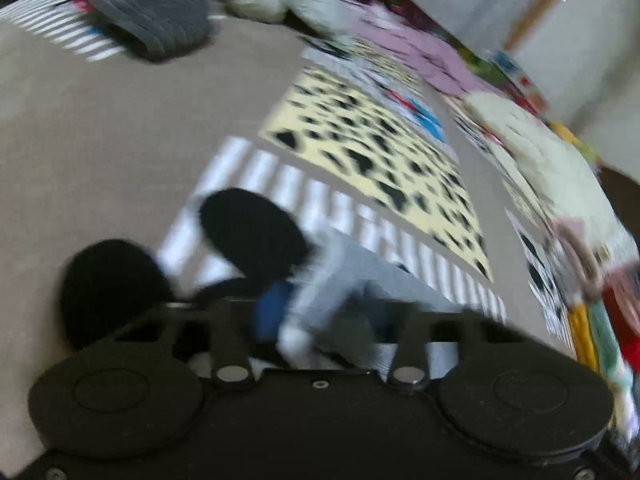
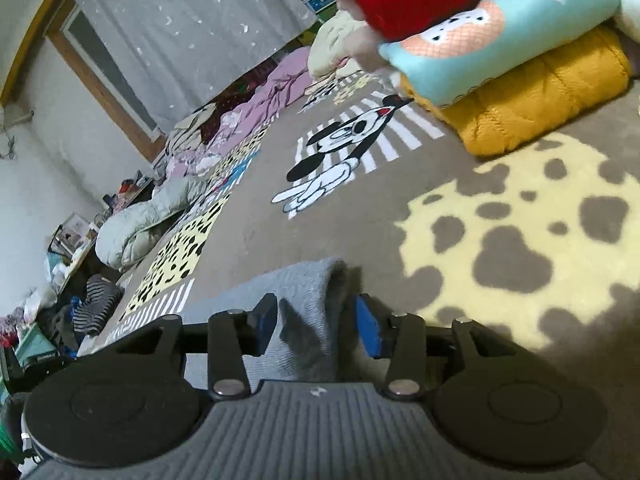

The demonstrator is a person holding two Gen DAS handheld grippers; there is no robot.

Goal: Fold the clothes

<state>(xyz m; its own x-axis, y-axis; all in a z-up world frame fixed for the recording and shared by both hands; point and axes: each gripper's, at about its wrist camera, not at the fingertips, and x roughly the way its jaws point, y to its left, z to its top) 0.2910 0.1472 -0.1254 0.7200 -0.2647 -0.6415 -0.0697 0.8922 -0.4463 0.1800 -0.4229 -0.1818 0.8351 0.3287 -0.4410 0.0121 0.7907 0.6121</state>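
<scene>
Grey knit garment on the cartoon-print carpet, with both grippers at it.

The soft grey knitted garment lies on the brown plush carpet, bunched between the right gripper's 2 blue-padded fingers, which stand partly apart with the right-hand pad clear of the cloth. In the blurred left wrist view, the left gripper is nearly closed, pinching pale grey fabric. A stack of folded clothes, mustard, turquoise and red, sits well beyond.

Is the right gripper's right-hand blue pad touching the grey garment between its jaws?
Apart. The right wrist view shows a dark gap between the blue pad and the grey garment; the right gripper stands open.
</scene>
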